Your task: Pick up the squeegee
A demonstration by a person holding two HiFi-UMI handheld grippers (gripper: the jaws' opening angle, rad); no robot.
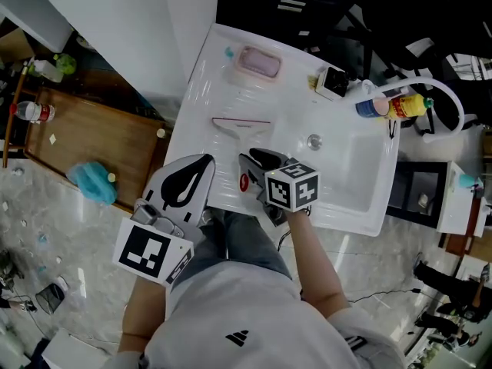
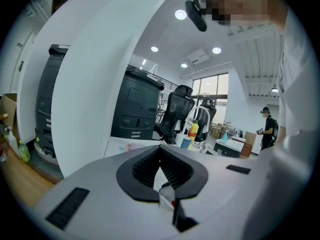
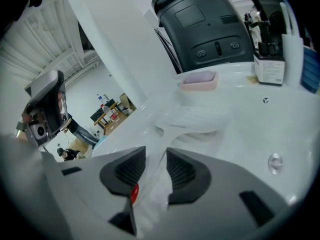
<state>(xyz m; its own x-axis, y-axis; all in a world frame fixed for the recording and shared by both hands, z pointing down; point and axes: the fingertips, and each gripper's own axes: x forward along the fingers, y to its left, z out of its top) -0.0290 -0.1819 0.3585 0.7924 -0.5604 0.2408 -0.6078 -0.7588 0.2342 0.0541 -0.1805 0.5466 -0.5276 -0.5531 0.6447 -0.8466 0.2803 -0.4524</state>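
The glossy white sink [image 1: 361, 206] is moulded in one piece, with a ribbed draining board on its left half and a basin on its right. My left claw [image 1: 191, 179] hangs off the sink's near left corner, clenched on nothing. My right claw [image 3: 156, 156] is released over the board's near edge, its black ridged pads apart. The squeegee [image 1: 241, 124] lies flat on the board with its dark blade crosswise. Its pale translucent handle reaches between those pads, unclamped. A pink soap dish [image 1: 259, 61] sits at the far edge.
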